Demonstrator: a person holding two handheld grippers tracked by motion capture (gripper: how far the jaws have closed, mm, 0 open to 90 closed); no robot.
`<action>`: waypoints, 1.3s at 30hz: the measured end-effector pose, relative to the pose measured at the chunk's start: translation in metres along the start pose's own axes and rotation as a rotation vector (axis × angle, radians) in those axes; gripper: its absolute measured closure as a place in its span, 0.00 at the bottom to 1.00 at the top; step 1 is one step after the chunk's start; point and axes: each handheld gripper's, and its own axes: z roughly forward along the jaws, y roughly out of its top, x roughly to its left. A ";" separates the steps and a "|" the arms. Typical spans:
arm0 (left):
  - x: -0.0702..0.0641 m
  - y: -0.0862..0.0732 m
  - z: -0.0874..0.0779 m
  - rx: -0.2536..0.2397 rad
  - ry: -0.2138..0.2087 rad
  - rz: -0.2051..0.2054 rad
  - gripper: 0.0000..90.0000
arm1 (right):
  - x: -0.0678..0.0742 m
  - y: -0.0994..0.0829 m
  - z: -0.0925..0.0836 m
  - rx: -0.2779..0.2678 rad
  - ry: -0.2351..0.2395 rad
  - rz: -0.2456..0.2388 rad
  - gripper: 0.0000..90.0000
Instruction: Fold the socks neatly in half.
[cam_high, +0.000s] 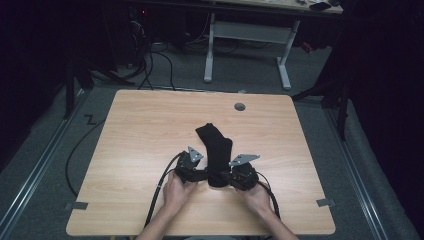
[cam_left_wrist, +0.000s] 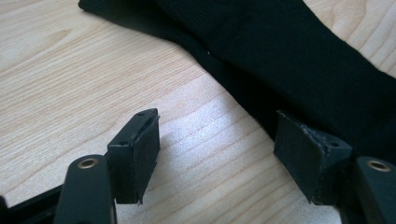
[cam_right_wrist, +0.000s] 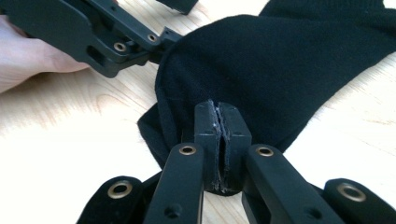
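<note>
High view: black sock (cam_high: 216, 145) lies on the wooden tabletop (cam_high: 135, 130), its near end between the two grippers; left gripper (cam_high: 199, 173) at that end's left side, right gripper (cam_high: 226, 178) at its right, a hand (cam_high: 177, 192) behind each. Left gripper view: jaws stand wide apart with bare tabletop (cam_left_wrist: 84, 74) between them; nothing clamped; the sock (cam_left_wrist: 299, 60) runs ahead of and alongside the right-hand jaw, that jaw's pad just at the cloth's edge, contact not certain; the left-hand jaw is well apart from the cloth. Right gripper view: jaws together, pads pressed on a pinch of the sock's (cam_right_wrist: 280, 70) near edge; the cloth rises and spreads ahead of the jaws; the left gripper (cam_right_wrist: 180, 18) sits beyond, up and to the left, beside the cloth.
</note>
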 end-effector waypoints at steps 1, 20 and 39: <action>0.000 0.000 0.000 -0.001 0.001 -0.001 0.35 | 0.000 0.000 0.000 0.000 0.000 0.000 0.97; 0.014 -0.001 -0.006 0.006 -0.008 -0.060 0.41 | -0.001 -0.014 -0.013 -0.086 0.020 0.009 0.77; 0.007 0.010 -0.008 -0.002 -0.095 -0.080 0.45 | -0.016 0.002 0.033 -0.077 -0.150 0.024 0.63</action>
